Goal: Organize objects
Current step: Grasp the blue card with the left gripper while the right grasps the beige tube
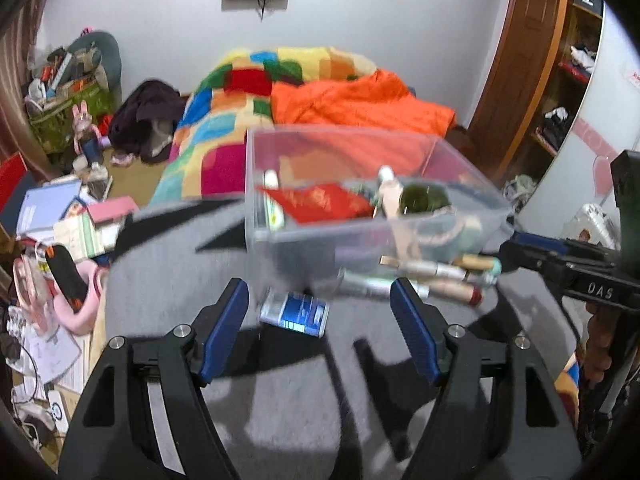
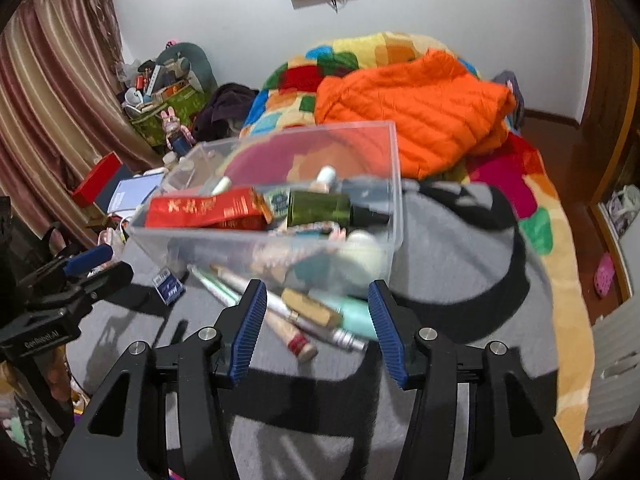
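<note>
the clear plastic bin [image 2: 256, 236] sits on the grey cloth [image 2: 460, 248] spread over the bed, and it already holds part of the load: a red box [image 2: 204, 211], a dark green bottle [image 2: 318, 210], a white-capped tube [image 2: 325, 178] and some paler things pressed against its near wall. that much looks done.

what is left lies outside, on the cloth just near the bin: a cluster of pens and cosmetic sticks [image 2: 304, 320], a mint green tube [image 2: 352, 312], and off to the left a small blue packet [image 1: 295, 313].

the left gripper [image 1: 320, 320] has its jaws standing wide with nothing clamped; the blue packet lies between and beyond its tips, untouched. the right gripper [image 2: 318, 320] is parted too, empty, framing the stick cluster.

by my reading, the job is roughly midway, with both hands lined up for fresh pickups.
</note>
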Motion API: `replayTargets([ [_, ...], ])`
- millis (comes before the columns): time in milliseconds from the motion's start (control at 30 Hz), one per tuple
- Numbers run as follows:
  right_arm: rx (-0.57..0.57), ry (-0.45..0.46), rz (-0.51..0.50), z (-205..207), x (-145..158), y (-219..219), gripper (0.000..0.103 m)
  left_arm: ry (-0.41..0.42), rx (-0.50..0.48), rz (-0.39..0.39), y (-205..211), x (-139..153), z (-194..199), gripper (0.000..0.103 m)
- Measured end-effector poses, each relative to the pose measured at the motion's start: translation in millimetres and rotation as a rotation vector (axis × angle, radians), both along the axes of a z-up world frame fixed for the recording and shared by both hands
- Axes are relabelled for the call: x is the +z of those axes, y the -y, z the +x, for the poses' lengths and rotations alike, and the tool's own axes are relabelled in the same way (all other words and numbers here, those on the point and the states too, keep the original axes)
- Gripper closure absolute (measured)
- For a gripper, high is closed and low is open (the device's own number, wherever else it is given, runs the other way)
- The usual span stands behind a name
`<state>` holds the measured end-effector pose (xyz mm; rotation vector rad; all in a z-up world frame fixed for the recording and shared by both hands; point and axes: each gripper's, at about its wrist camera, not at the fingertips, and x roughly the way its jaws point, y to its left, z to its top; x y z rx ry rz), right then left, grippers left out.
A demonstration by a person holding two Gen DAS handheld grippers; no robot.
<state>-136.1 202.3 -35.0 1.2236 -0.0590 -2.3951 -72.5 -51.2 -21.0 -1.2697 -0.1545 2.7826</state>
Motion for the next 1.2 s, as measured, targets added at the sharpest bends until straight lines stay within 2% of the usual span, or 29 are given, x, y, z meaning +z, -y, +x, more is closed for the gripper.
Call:
replayTargets([
  [200, -0.003, 0.048, 0.000, -5.6, -18.6, 8.6, 0.054, 0.110, 0.006, -0.020, 6.5, -33.6, -2.8, 0.030],
  [300, -0.017, 0.072, -0.014, -12.1, -24.6, 10.9, 0.054, 0.144, -0.005, -0.021, 8.4, -41.8, -8.3, 0.030],
  [467, -0.041, 0.099, -0.031, -19.1, -33.3, 14.9, 0.054, 0.192, -0.028, -0.070, 4.7, -53.8, -22.8, 0.026],
  [567, -0.047, 0.089, -0.030, -19.2, -33.3, 15.7, 0.054, 0.186, -0.044, -0.104, -1.1, -55.8, -28.3, 0.026],
  [633, -0.055, 0.088, -0.029, -19.0, -33.5, 14.2, 0.061, 0.177, -0.050, -0.108, -2.7, -55.8, -30.2, 0.026],
  [700, -0.057, 0.092, -0.044, -18.5, -33.3, 10.6, 0.063, 0.171, -0.055, -0.102, -2.9, -55.9, -31.1, 0.033],
  [767, -0.066, 0.084, -0.041, -16.2, -32.4, 7.3, 0.063, 0.162, -0.055, -0.095, -1.2, -54.4, -30.7, 0.047],
  [833, -0.069, 0.076, -0.037, -15.0, -30.7, 5.6, 0.063, 0.156, -0.049, -0.085, 1.2, -52.9, -28.8, 0.054],
  [1200, -0.058, 0.014, -0.060, 3.8, -7.2, -3.4, 0.064, 0.106, -0.030, -0.031, -0.1, -39.3, -0.8, 0.055],
])
